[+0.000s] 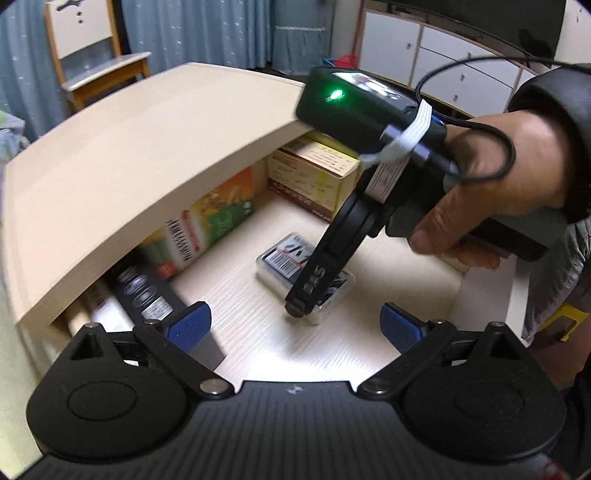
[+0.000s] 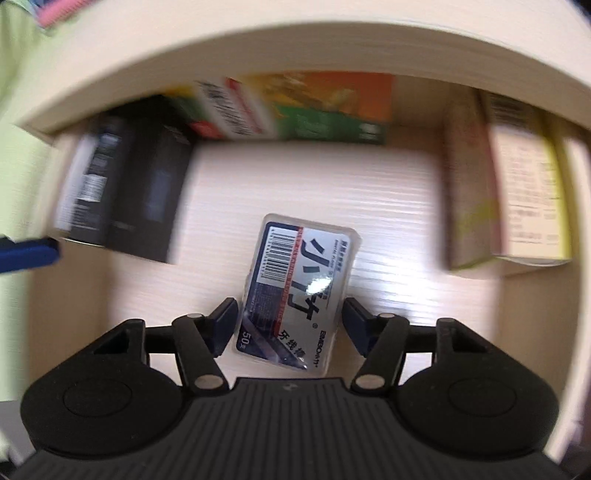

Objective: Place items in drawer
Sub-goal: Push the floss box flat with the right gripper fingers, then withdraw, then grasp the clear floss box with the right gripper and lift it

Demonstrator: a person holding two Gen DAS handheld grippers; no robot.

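A lived-in home room: blue curtains [image 1: 207,29] hang behind the pale table [image 1: 122,147], a wooden chair [image 1: 96,55] stands at its far-left corner, and white cupboards with small knobs [image 1: 450,62] line the wall to its right.

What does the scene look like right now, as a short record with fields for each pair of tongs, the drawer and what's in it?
drawer: open, pale wood bottom
floss pick box: clear plastic, lying flat on the drawer bottom
right tongs: open, one finger on each side of the floss pick box, small gaps visible
left tongs: open, empty, above the drawer's front
back of drawer: orange and green carton
left side: black box
right side: yellowish box
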